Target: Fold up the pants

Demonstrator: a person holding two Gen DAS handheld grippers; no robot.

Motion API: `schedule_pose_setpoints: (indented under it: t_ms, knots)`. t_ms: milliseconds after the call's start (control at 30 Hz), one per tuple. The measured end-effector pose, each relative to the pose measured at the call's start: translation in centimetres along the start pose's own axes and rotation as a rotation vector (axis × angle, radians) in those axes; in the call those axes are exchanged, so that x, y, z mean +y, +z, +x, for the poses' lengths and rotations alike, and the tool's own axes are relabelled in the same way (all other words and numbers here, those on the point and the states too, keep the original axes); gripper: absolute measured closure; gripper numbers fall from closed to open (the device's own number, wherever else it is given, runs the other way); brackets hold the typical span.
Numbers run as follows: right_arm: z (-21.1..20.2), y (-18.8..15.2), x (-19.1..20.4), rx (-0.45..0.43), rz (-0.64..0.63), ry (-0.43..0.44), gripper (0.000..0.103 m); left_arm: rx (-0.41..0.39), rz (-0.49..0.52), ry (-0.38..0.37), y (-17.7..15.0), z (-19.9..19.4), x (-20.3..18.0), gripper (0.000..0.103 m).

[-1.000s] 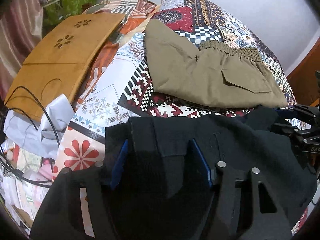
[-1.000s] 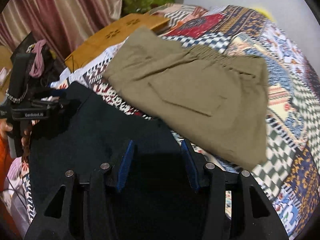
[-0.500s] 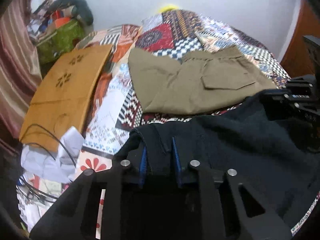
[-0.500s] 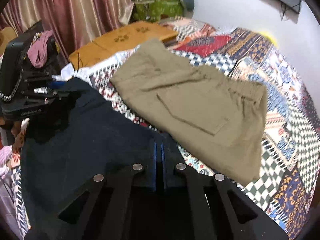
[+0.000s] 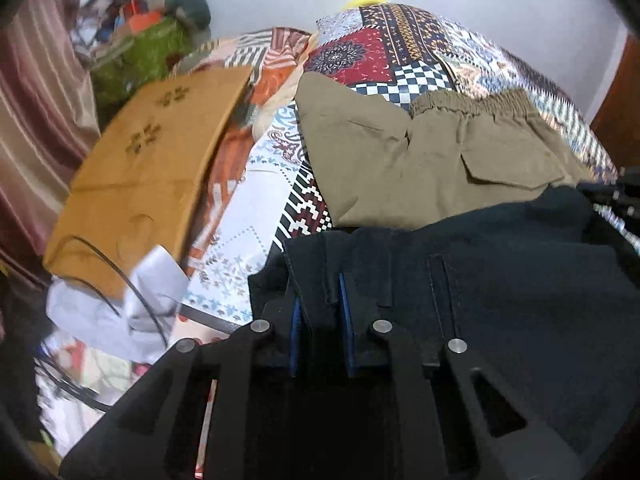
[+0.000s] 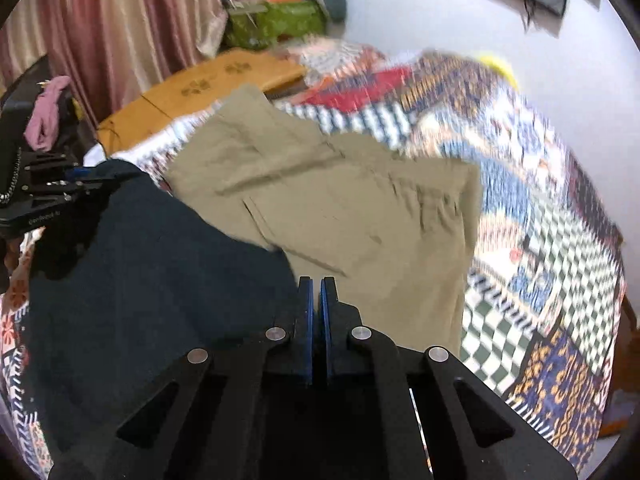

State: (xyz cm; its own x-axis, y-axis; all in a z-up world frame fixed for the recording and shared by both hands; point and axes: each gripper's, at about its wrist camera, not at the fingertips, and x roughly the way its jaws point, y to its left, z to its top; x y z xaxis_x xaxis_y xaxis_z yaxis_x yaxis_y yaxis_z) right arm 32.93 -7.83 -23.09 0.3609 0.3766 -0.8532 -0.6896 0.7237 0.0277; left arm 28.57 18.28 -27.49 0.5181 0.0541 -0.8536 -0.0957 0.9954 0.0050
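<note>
On the patchwork bedspread, a pair of olive cargo pants lies folded flat, its elastic waistband toward the far side and a flap pocket facing up. Nearer the cameras, the dark navy pants are held up at one edge, overlapping the near border of the olive pair.

The left gripper pinches a thick fold of the navy cloth — its blue pads stand a little apart with the fabric bunched between them. The right gripper is pressed almost fully together on a thin edge of the same garment, only a sliver showing between its pads. In the right wrist view the navy cloth stretches leftward to the other gripper, which grips its far corner.

Left of the bedspread lies a tan wooden board with flower cutouts; a black cable crosses crumpled white cloth at its near end. A striped curtain hangs behind — the right view is motion-blurred.
</note>
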Motion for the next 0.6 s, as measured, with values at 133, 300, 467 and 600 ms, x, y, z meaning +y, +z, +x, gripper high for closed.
schedule_pose_setpoints:
  t_ms: [133,300,467,600]
  knots:
    - [-1.7,-0.3,-0.9,0.002,0.039,0.012,0.099,-0.005,-0.002,-0.006,0.3,-2.0,0.0,0.075]
    - [-6.5,-0.8,-1.4,-0.081,0.086,0.004,0.096,-0.103,-0.020,0.030,0.2,-7.5,0.6,0.056]
    - [-11.1,-2.6,-0.9,-0.157,0.080,-0.040,0.077,-0.180,-0.025,0.049,-1.3,-12.3,1.1,0.045]
    - [-13.5,-4.9,-0.6,-0.184,0.094,-0.070,0.074,-0.157,-0.048,0.049,-3.4,-13.5,1.1,0.044]
